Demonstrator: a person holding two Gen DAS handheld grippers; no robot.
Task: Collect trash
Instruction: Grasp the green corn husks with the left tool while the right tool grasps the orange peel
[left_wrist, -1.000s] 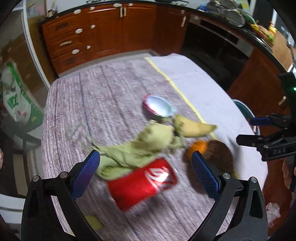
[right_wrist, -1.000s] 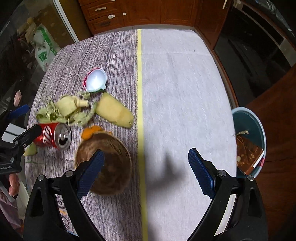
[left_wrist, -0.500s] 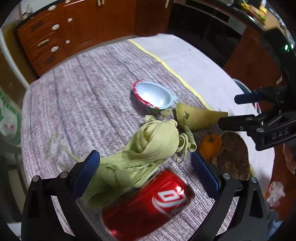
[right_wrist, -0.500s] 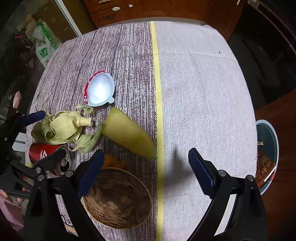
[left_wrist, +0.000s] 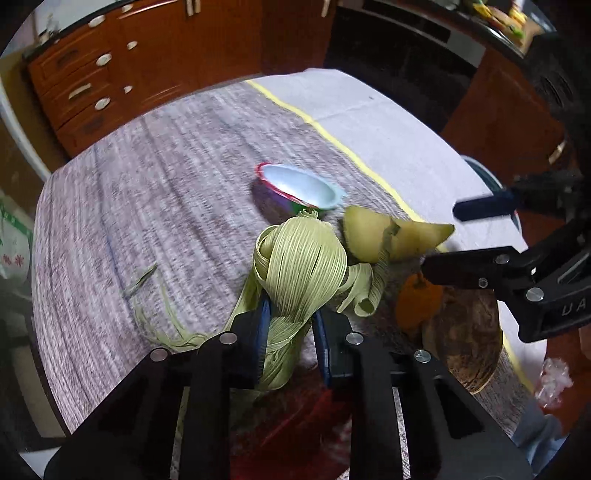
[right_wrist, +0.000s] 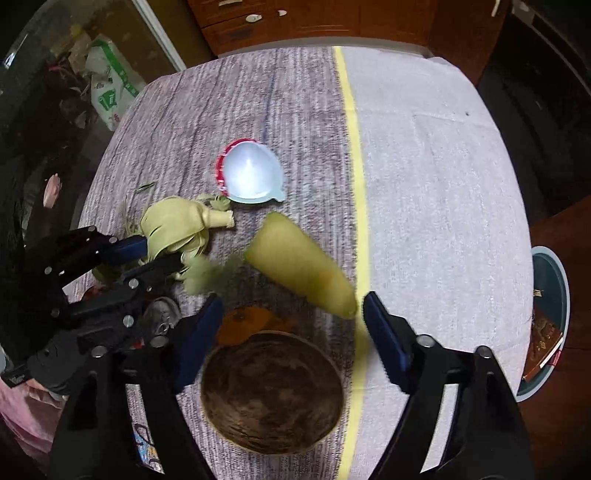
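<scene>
Left gripper (left_wrist: 290, 328): jaws have just been closing and now pinch the bundle of corn husks (left_wrist: 299, 269), blue pads pressed on its lower part; the husk head curls above the fingers.

Under the left gripper, at the table's near edge, a red soda can (left_wrist: 295, 424) lies on its side, mostly hidden and blurred.

Right gripper (right_wrist: 291, 332): jaws have just been closing but still stand spread, nothing between the pads. It hangs over a brown coconut shell half (right_wrist: 273, 391), hollow side up, near the table's near edge beside the yellow stripe (right_wrist: 354, 147).

An orange peel (right_wrist: 247, 321) touches the shell's far rim. Just beyond, a pale yellow-green peel piece (right_wrist: 299, 266) lies near the stripe.

Further toward the table's (right_wrist: 424, 166) middle, a torn foil-lined cup with a red rim (right_wrist: 251, 175) lies on its side.

Off the right edge, on the floor, a teal waste bin (right_wrist: 550, 295) with some litter inside.
</scene>
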